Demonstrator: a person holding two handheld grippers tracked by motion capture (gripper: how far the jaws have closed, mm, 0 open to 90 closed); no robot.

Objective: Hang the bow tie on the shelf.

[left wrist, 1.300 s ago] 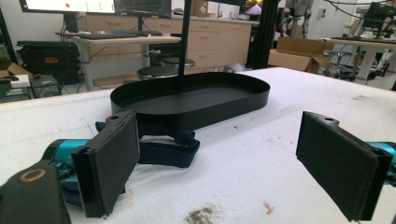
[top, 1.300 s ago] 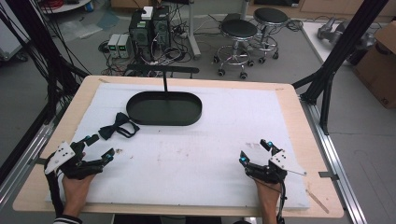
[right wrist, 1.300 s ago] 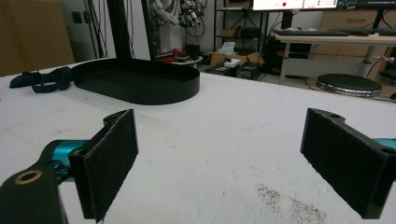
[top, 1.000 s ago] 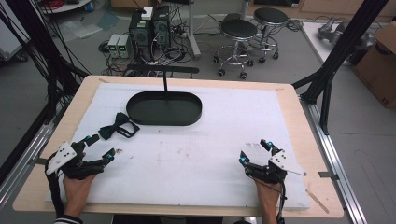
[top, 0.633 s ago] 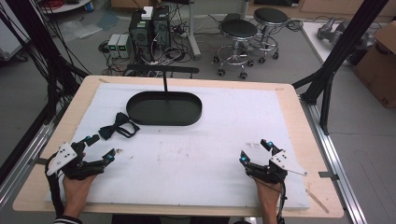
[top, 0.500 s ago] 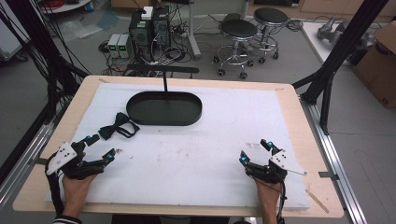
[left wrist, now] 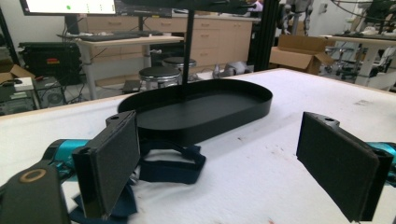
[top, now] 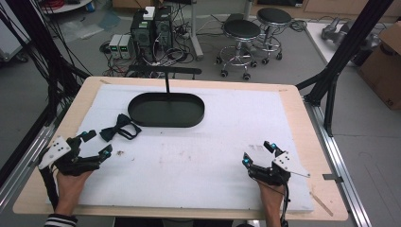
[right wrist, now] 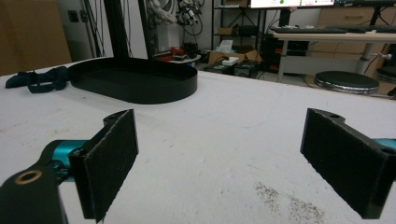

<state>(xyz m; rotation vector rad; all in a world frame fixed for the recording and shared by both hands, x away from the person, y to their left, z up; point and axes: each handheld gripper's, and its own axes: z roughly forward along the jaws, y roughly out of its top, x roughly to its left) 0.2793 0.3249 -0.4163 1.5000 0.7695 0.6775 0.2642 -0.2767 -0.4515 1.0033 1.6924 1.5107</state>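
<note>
A workshop floor with two stools (top: 255,30) and computer boxes (top: 151,28) lay behind a wooden bench (top: 302,118) covered by a white mat (top: 203,156). In the high view, an oval black tray (top: 166,109) sat at 12 o'clock on the mat, and a dark bow tie (top: 119,129) lay just beside the tray's 8 o'clock edge. The left claw (top: 93,143) rested at 8 o'clock, jaws apart, near the bow tie but not touching it. The right claw (top: 257,154) sat at 4 o'clock — jaws apart, nothing between them.

In the left gripper view, the left claw (left wrist: 243,158) gaped wide; the bow tie (left wrist: 170,161) lay at 9 o'clock by its left jaw, before the tray (left wrist: 205,109).

In the right gripper view, the right claw (right wrist: 219,158) stood open over bare mat (right wrist: 224,140) — the tray (right wrist: 135,79) at 11 o'clock, the bow tie (right wrist: 39,78) at 10 o'clock.
</note>
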